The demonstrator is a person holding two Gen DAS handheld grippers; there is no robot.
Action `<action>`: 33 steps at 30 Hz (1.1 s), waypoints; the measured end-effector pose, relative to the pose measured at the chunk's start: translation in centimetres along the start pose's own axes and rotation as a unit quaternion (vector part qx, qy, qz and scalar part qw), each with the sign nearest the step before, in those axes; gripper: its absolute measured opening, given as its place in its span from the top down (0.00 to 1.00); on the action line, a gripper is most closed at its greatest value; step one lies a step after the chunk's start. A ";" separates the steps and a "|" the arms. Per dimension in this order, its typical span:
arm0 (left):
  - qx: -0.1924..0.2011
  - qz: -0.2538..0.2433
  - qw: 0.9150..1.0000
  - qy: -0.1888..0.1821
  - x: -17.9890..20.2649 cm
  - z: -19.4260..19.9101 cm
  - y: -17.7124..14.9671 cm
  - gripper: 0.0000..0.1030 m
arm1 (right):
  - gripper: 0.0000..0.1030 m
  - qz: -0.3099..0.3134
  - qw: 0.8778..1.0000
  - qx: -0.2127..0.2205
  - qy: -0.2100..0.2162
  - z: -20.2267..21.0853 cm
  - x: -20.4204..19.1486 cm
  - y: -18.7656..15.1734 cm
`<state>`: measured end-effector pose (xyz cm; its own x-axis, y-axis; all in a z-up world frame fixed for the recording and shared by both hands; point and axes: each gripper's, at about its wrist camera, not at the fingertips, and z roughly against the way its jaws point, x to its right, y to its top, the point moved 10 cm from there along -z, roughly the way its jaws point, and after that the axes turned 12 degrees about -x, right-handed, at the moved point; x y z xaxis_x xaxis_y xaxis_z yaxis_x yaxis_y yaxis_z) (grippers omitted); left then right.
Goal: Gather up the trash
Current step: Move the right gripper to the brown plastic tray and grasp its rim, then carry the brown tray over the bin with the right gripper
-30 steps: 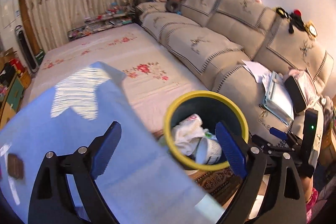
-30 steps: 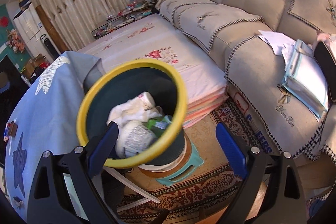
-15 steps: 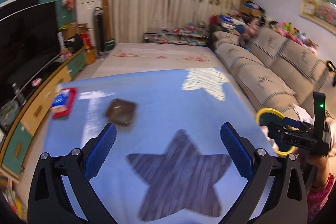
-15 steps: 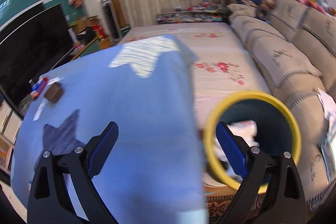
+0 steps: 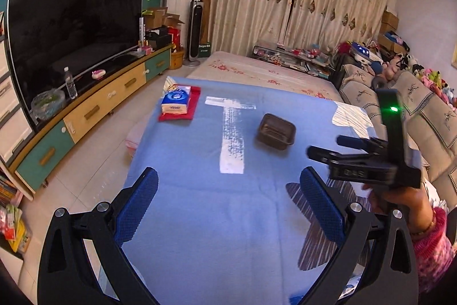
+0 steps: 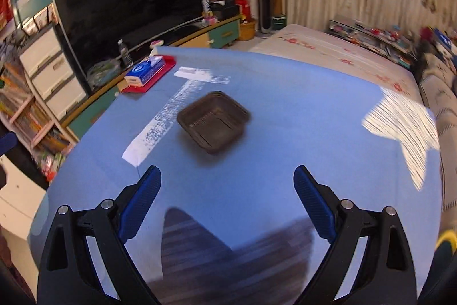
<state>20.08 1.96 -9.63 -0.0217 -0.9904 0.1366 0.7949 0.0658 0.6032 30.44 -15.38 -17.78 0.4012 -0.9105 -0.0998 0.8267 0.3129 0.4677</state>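
Both your grippers, left (image 5: 228,207) and right (image 6: 227,202), have jaws wide apart w/ nothing between them. The brown plastic tray (image 6: 213,122) sits empty mid-bench ahead of the right one; prob light, thin, flexy, so pinch one rim wall gently. Bench (image 5: 205,219) has a blue cloth, tissue pack (image 5: 176,104) at far left, TV (image 5: 71,27) beyond, sofa on the right.

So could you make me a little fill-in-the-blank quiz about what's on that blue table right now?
1. The dark brown plastic tray lies on the ______ tablecloth.
2. The tissue pack rests on a ______ cloth.
3. Nothing sits between the fingers of the left claw or the right claw; both are ______.
4. The white tape on the cloth forms the letter ______.

Missing words: blue; red; open; T
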 end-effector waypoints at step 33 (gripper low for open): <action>-0.022 -0.007 0.999 -0.023 2.1 -1.7 -0.9 0.05 | 0.34 0.045 0.998 -0.014 0.035 -0.5 0.1 0.6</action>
<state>20.34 -0.38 -11.26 -0.0607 -0.9845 0.1646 0.8197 0.0449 0.5711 31.17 -15.15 -17.91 0.5008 -0.8572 -0.1198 0.7958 0.4015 0.4533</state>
